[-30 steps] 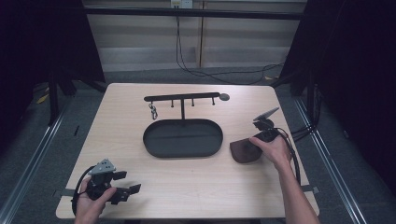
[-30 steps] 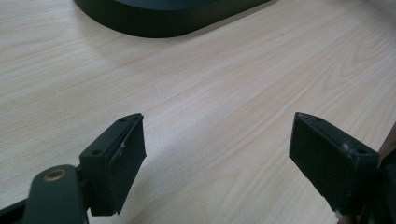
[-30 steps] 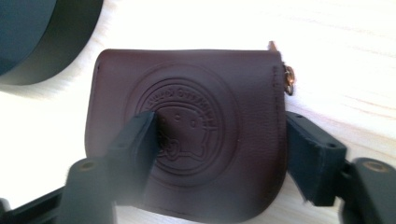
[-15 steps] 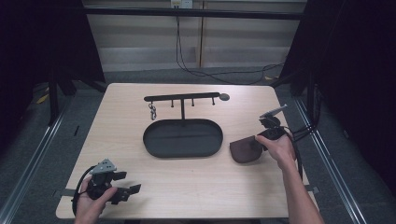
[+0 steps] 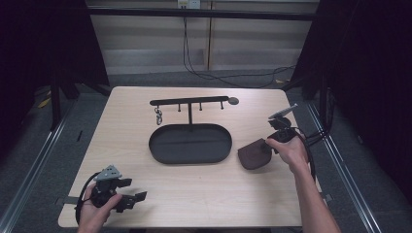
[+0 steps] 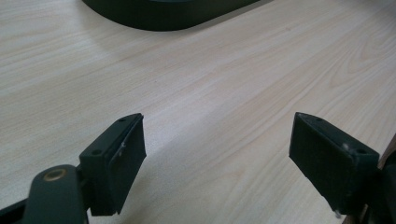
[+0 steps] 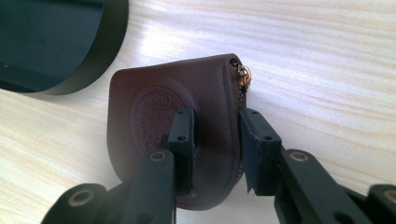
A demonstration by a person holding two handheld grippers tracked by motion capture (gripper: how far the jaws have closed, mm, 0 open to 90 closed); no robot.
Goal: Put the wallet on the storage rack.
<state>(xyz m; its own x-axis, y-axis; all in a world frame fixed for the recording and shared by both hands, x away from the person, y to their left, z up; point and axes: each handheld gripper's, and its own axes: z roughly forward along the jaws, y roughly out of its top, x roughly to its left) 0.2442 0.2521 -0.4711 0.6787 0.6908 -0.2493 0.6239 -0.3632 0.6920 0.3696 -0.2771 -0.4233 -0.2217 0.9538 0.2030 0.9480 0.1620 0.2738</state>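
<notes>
The right gripper [image 7: 215, 140] is pinching a brown leather pouch [image 7: 173, 116] near the counter's right edge, just beside the right end of the black oval tray [image 5: 190, 144]. In the right gripper view its jaws are closing narrowly over the pouch's zipper edge, one pad on the embossed face and the other on the far side, with the brass zipper pull [image 7: 243, 75] sitting just above them. The pouch is standing tilted on the wood, not lying flat.

To do this step well, the grip should stay on the thick seam rather than on the soft middle of the leather, which would probably fold and let the pouch sag. Judging from the scene, the pouch is heading either for the tray or for the hook rack [image 5: 189, 103] behind it, where a small key ring [image 5: 158, 116] is hanging near the left end; a straight lift before any sideways travel would keep the lower rim from dragging or catching the tray wall.

The left gripper [image 5: 127, 196] is resting at the counter's front left corner, jaws spread wide over bare wood, holding nothing.
</notes>
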